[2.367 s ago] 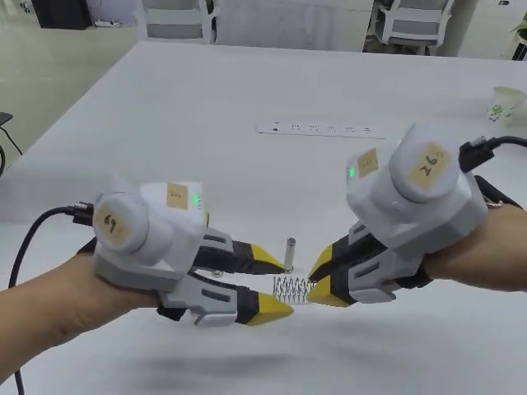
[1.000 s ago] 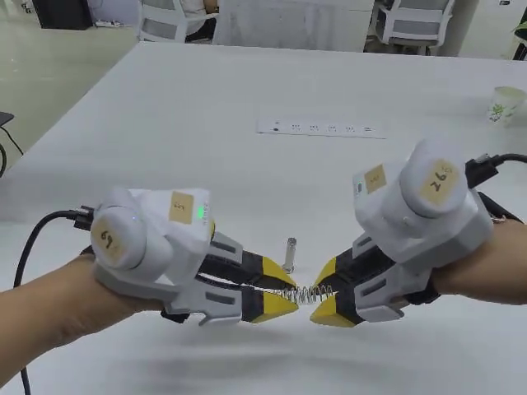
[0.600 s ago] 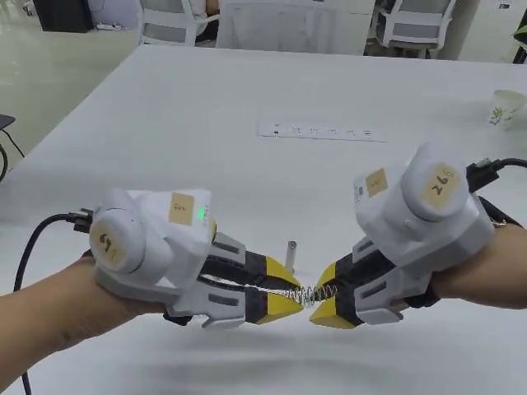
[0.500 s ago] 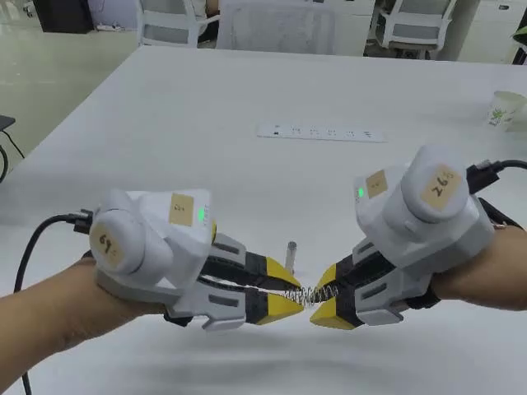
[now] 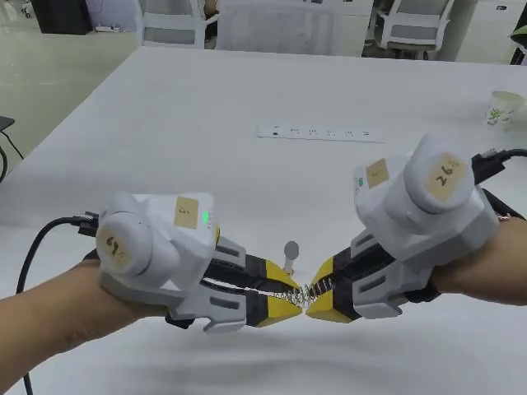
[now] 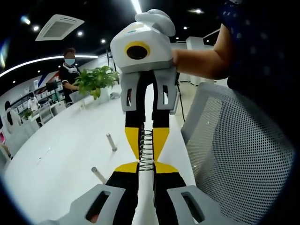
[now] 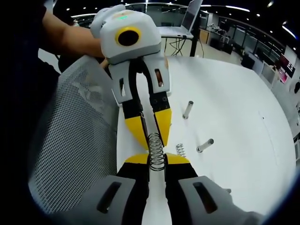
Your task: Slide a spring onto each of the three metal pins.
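Left gripper (image 5: 286,295) clamped on a pin (image 5: 247,285) held level, right gripper (image 5: 318,294) clamped on the spring (image 5: 306,290) above the worktop (image 5: 247,164), apparently to thread it onto the pin.

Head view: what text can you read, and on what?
"26": right end sticker, on the right hand-held gripper.
"69": left end sticker, on the left hand-held gripper.
Left top sticker, right top sticker: too blurred to read.
Paper cup print: too small.
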The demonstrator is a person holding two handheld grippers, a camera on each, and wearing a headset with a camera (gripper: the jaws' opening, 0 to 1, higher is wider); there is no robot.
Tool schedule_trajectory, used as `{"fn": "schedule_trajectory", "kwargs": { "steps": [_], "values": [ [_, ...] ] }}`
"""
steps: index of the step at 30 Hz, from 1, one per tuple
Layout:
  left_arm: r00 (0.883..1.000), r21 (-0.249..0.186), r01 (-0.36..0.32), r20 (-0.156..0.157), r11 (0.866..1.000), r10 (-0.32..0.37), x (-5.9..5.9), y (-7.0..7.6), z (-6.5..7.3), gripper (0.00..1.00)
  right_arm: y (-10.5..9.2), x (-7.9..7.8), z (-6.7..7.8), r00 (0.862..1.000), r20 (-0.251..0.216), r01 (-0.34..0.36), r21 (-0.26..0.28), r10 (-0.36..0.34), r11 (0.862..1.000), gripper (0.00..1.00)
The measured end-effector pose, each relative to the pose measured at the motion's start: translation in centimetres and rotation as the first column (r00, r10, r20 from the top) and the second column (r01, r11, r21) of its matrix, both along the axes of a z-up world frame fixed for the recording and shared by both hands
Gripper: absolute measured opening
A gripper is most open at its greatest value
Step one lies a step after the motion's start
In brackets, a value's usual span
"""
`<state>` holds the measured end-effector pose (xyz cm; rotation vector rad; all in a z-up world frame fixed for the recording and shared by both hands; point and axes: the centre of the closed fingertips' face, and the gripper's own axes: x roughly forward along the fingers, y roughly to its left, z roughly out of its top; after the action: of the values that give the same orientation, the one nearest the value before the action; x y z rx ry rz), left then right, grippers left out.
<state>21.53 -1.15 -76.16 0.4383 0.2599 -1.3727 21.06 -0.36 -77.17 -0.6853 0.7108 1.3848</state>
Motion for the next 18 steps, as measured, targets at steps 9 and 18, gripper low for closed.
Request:
{"fn": "schedule_trajectory", "kwargs": {
  "steps": [9, 18],
  "values": [
    [1.0, 0.005, -0.002, 0.002, 1.0, 0.002, 0.1, 0.1, -0.2, 0.03, 0.4, 0.0, 0.7, 1.0, 0.007, -0.007, 0.008, 0.007, 1.0, 0.09],
    [1.0, 0.005, 0.003, -0.005, 1.0, -0.003, 0.0, 0.0, -0.4, 0.03, 0.9, -0.3, 1.1, 1.0, 0.0, -0.015, 0.017, 0.015, 1.0, 0.09]
  ]
}}
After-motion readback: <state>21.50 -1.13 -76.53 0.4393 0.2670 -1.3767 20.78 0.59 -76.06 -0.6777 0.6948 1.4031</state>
